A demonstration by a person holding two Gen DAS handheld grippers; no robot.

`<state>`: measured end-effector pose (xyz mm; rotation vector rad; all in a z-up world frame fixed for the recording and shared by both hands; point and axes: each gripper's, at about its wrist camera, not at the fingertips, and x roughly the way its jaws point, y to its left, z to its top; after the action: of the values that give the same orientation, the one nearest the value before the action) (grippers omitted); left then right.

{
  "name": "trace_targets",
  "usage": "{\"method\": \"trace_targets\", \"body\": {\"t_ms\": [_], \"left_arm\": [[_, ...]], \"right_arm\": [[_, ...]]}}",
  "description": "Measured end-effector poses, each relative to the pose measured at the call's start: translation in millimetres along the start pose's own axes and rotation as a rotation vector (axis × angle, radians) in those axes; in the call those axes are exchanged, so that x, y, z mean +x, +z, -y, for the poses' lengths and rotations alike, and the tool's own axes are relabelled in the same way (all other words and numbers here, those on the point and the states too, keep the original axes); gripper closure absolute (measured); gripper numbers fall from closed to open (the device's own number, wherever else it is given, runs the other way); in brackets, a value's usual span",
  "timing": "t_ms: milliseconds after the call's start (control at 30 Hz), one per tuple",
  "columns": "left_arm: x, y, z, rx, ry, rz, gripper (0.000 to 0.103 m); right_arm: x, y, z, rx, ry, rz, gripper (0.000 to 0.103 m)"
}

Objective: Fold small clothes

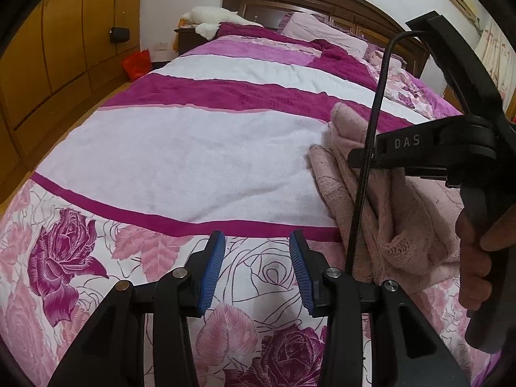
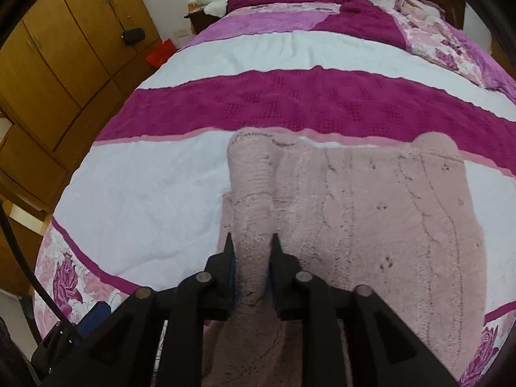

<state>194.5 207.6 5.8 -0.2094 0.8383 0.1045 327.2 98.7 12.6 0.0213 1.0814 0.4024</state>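
While the right gripper held a folded-over sleeve of the pink sweater between its jaws on the bed, the left gripper hovered open and empty beside it; laying the sleeve flat across the body before letting go seemed wise.

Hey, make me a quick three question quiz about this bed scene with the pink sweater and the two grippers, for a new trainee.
1. True or false: the left gripper has cloth between its blue pads.
2. Which part of the pink sweater lies between the right gripper's fingers: A) a sleeve folded over the body, B) the far hem, C) nothing?
3. What does the sweater lie on?

Key: 1 false, only the bedspread shows between the pads. 2 A. 3 the striped bedspread.
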Motion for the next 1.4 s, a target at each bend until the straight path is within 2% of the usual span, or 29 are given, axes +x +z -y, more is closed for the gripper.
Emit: {"method": "trace_targets", "body": {"t_ms": [33, 100, 133, 300, 400, 500, 600, 667, 700, 733, 767, 867, 933, 1000, 1033, 1067, 1100, 1133, 1167, 1267, 1333, 1400], "left_arm": [[0.2, 0.0, -0.8, -0.005, -0.001, -0.002, 0.086], [0.5, 0.1, -2.5, -0.017, -0.005, -0.006, 0.086], [0.0, -0.3, -3.2, -0.021, -0.007, -0.006, 0.086], [-2.1, -1.8, -4.1, -0.018, -0.01, -0.002, 0.086], [-3.9, -1.6, -5.8, -0.027, -0.02, -0.005, 0.086], [-7.9, -0.2, -6.9, -0.07, -0.09, -0.012, 0.086], [-16.8, 1.0, -3.9, -0.121, -0.274, -0.005, 0.086], [-23.9, 0.3, 0.8, -0.15, -0.417, 0.011, 0.082], [-26.0, -0.4, 3.8, -0.167, -0.475, 0.014, 0.071], [-26.1, -0.6, 6.5, -0.179, -0.503, 0.013, 0.059], [-23.7, -1.1, 10.9, -0.185, -0.509, 0.009, 0.056], [-4.6, -1.5, 27.0, -0.17, -0.427, -0.026, 0.056], [5.2, -2.3, 35.2, -0.168, -0.409, -0.055, 0.056], [9.9, -3.7, 47.2, -0.154, -0.427, -0.07, 0.056], [9.9, -4.1, 54.5, -0.136, -0.432, -0.071, 0.056], [8.7, -3.6, 62.0, -0.111, -0.426, -0.063, 0.056], [6.6, -3.0, 66.7, -0.089, -0.418, -0.048, 0.063], [3.2, -3.9, 70.7, -0.067, -0.4, -0.035, 0.093], [-1.7, -2.8, 74.2, -0.053, -0.364, -0.025, 0.103], [-15.6, -1.4, 68.6, -0.075, -0.403, 0.01, 0.103], [-10.2, -3.2, 62.1, -0.097, -0.385, -0.012, 0.103], [8.4, -8.9, 53.9, -0.142, -0.382, -0.093, 0.103]], "right_arm": [[0.1, 0.1, -1.6, -0.001, 0.014, -0.003, 0.075], [-3.1, 0.2, -6.0, -0.003, 0.055, -0.001, 0.06], [-5.5, 1.1, -7.6, -0.005, 0.067, 0.001, 0.057], [-31.2, 4.3, -7.1, -0.031, 0.08, 0.063, 0.055], [-55.3, -1.1, 8.5, -0.064, 0.072, 0.098, 0.053], [-88.3, -21.5, 39.3, -0.105, 0.055, 0.169, 0.052], [-118.3, -52.5, 73.6, -0.156, 0.0, 0.261, 0.05], [-133.7, -79.5, 93.2, -0.187, -0.039, 0.307, 0.047], [-140.0, -100.4, 103.8, -0.202, -0.072, 0.33, 0.044], [-141.2, -114.7, 108.4, -0.216, -0.116, 0.336, 0.042], [-138.9, -129.5, 111.5, -0.231, -0.173, 0.323, 0.04], [-124.9, -158.4, 110.1, -0.272, -0.235, 0.281, 0.041], [-113.6, -169.0, 101.9, -0.337, -0.32, 0.298, 0.041], [-102.1, -167.9, 97.1, -0.37, -0.386, 0.328, 0.041], [-95.5, -163.8, 98.0, -0.37, -0.407, 0.334, 0.041], [-91.0, -160.6, 100.4, -0.362, -0.416, 0.325, 0.048], [-86.9, -155.6, 105.0, -0.344, -0.392, 0.311, 0.082], [-87.5, -153.9, 105.8, -0.327, -0.37, 0.312, 0.084], [-95.4, -154.9, 109.5, -0.296, -0.367, 0.351, 0.085], [-119.9, -167.9, 128.0, -0.202, -0.335, 0.445, 0.09], [-117.1, -169.6, 148.7, -0.126, -0.285, 0.413, 0.09], [-103.8, -171.3, 169.1, -0.04, -0.233, 0.333, 0.09]]}}
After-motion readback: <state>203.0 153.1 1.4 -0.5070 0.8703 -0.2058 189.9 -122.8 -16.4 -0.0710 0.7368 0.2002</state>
